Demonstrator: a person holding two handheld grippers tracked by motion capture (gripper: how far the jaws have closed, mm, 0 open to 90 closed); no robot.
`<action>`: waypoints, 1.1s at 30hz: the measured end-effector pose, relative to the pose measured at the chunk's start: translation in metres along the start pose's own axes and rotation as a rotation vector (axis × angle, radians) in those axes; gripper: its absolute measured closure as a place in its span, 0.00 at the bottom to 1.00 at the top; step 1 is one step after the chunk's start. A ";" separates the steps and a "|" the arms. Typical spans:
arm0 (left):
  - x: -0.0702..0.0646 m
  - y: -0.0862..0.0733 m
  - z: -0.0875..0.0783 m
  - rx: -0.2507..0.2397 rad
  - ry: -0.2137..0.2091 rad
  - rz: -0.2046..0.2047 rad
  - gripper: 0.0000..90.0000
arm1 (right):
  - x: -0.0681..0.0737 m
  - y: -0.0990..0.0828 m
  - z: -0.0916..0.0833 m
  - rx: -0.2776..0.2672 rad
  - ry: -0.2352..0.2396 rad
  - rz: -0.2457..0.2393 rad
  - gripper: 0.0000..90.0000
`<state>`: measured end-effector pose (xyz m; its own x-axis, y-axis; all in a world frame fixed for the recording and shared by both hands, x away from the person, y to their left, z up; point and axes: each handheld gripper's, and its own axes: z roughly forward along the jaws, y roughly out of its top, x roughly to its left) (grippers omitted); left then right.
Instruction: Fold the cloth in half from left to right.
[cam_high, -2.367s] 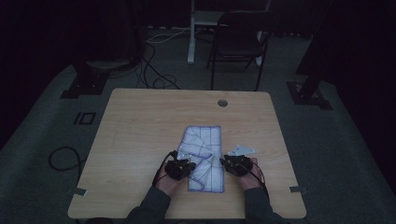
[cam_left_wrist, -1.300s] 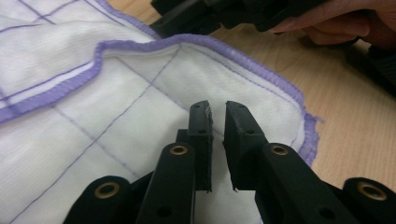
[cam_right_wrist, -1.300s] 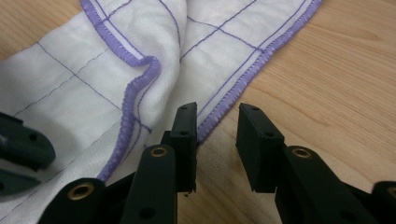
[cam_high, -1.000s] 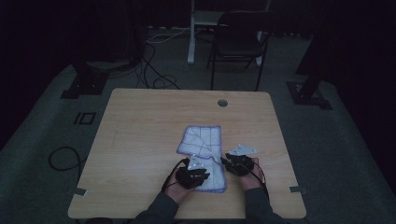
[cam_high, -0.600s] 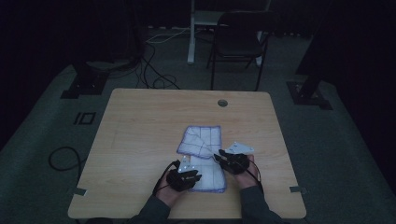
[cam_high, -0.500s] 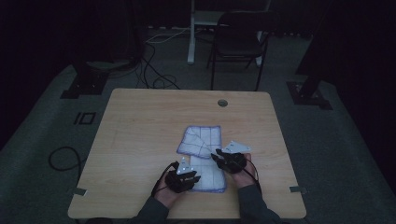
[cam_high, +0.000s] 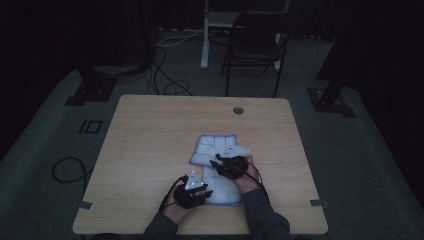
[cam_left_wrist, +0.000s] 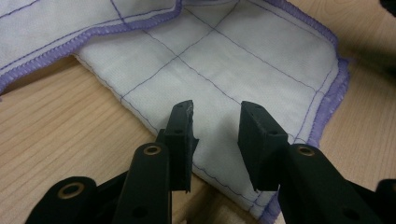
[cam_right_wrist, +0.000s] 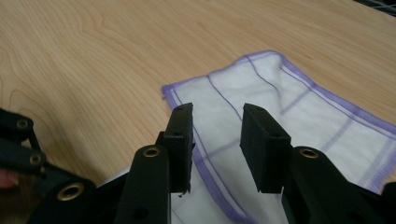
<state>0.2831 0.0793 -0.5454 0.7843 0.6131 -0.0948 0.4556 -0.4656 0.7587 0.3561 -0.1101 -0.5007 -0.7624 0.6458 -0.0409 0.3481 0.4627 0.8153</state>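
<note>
A white cloth (cam_high: 216, 150) with purple edging and purple grid lines lies on the wooden table (cam_high: 150, 140), partly folded, near the front middle. My left gripper (cam_high: 196, 189) sits at the cloth's near left corner; its jaws stand open over the cloth (cam_left_wrist: 243, 70) with nothing between them (cam_left_wrist: 215, 135). Farther along, my right gripper (cam_high: 225, 164) rests over the cloth's middle. It is open (cam_right_wrist: 216, 140) above a purple-edged fold of the cloth (cam_right_wrist: 280, 98), and part of the left gripper (cam_right_wrist: 18, 144) shows at its lower left.
A round cable hole (cam_high: 238, 110) is in the table's far side. A dark chair (cam_high: 255, 45) and a white post (cam_high: 205, 35) stand beyond the table, with cables (cam_high: 165, 75) on the carpet. Bare wood spreads to the left and far side.
The cloth's near part has been folded or gathered. My left gripper has drawn back toward the front edge and left; the right gripper moved left onto the cloth's middle.
</note>
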 end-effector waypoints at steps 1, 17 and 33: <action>0.000 0.000 0.000 0.000 0.000 0.000 0.73 | 0.001 0.002 0.003 0.005 0.006 -0.005 0.72; -0.002 -0.001 0.000 0.000 0.009 -0.004 0.72 | 0.016 0.012 0.057 0.111 0.031 -0.060 0.66; -0.003 -0.001 0.000 0.003 0.017 0.003 0.72 | 0.014 0.007 0.072 0.166 -0.023 -0.085 0.83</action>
<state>0.2802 0.0774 -0.5457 0.7783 0.6225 -0.0820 0.4549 -0.4690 0.7571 0.3868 -0.0538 -0.5369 -0.7807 0.6132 -0.1200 0.3702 0.6087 0.7017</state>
